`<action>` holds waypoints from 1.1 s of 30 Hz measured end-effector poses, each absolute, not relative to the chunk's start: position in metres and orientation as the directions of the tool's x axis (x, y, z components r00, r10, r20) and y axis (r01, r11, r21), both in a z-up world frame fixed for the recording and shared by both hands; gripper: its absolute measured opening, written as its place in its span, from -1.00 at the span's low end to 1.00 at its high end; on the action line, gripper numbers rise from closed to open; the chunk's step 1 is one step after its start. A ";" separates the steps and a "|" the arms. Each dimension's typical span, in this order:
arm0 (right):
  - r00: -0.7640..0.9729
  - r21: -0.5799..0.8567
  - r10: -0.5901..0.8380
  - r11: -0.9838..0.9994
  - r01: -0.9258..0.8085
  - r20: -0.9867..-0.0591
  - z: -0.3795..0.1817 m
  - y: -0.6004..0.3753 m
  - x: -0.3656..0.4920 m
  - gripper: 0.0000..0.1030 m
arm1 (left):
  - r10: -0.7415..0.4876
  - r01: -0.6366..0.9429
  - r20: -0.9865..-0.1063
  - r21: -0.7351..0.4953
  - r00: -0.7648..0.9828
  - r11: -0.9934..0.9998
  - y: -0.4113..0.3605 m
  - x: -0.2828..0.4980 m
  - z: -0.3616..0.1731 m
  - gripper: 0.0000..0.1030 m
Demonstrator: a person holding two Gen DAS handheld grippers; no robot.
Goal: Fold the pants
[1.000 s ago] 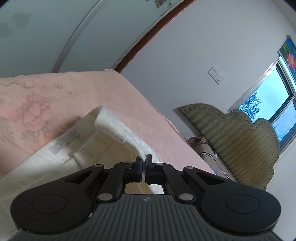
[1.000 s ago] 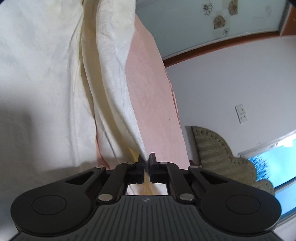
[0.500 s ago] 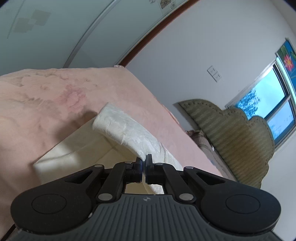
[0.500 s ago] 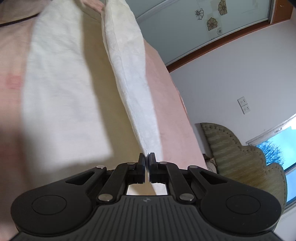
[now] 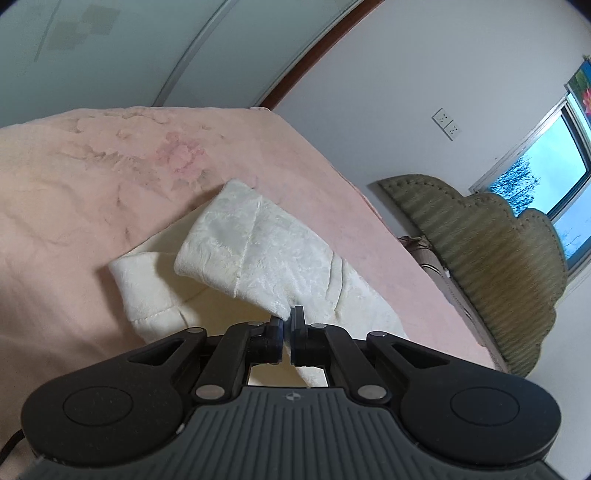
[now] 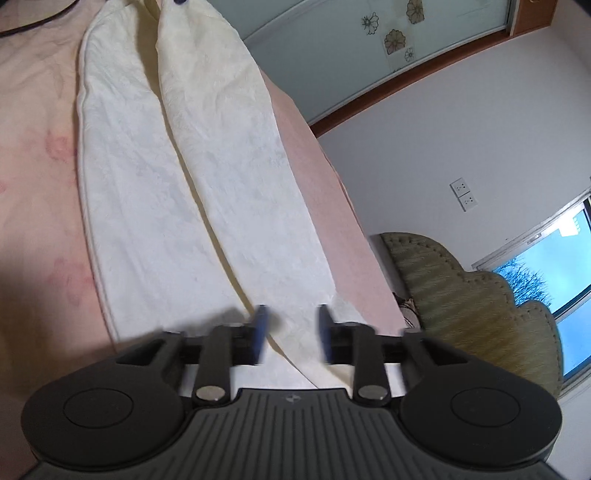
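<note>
The left gripper (image 5: 286,326) is seen almost closed, and a corner of the cream pants (image 5: 258,258) is pinched between its pads. The jaws of the right gripper (image 6: 291,332) are opening; they are blurred, and the cloth lying between them is not pressed by either pad.

Only in the left wrist view is the end of the pants seen doubled back, a short flap being lifted off the lower layer towards the gripper. Only in the right wrist view is the full length shown: two long bands (image 6: 207,177) laid side by side, with a dark crease between them.

The long axis of the pants runs straight away from the right gripper, up the pink bedspread (image 6: 37,177). The far end is reached near the top edge of that view, where a small dark tip (image 6: 180,2) is seen touching the cloth. The pants lie flat on the bedspread, close to its right edge, beyond which a green padded headboard (image 6: 480,306) is seen.
</note>
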State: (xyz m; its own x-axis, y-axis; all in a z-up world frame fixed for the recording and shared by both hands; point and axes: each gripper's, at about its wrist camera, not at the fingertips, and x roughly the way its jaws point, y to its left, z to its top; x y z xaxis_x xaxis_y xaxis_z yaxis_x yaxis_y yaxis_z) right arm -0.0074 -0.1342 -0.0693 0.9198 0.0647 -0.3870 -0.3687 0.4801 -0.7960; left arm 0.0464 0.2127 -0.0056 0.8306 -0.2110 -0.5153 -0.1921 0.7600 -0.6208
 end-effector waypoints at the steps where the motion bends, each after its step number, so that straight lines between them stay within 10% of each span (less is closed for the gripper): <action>1: 0.921 -0.798 0.074 0.476 -0.370 -0.383 -0.072 -0.130 -0.008 -0.15 | -0.206 -0.197 -0.517 -0.620 0.831 0.759 0.212 0.048 -0.007 -0.80; 11: 0.920 -0.736 0.052 0.583 -0.344 -0.388 -0.076 -0.111 0.031 -0.18 | -0.233 -0.278 -0.504 -0.741 0.832 0.612 0.220 0.066 -0.025 -0.15; 16: 0.840 -0.621 0.200 0.592 -0.514 -0.504 -0.059 -0.112 0.019 -0.16 | -0.226 -0.270 -0.497 -0.738 0.838 0.619 0.218 0.069 -0.017 -0.15; 22: 0.837 -0.589 0.237 0.617 -0.522 -0.493 -0.058 -0.102 0.014 -0.16 | -0.228 -0.169 -0.417 -0.723 0.880 0.670 0.209 0.062 0.010 -0.94; 29: 0.906 -0.677 0.145 0.620 -0.397 -0.398 -0.072 -0.078 0.029 -0.09 | -0.241 -0.092 -0.329 -0.741 0.913 0.665 0.204 0.058 0.042 -0.98; 33: 0.924 -0.726 0.037 0.607 -0.324 -0.382 -0.075 -0.092 0.034 -0.88 | -0.232 -0.113 -0.353 -0.732 0.906 0.672 0.202 0.056 0.036 -0.99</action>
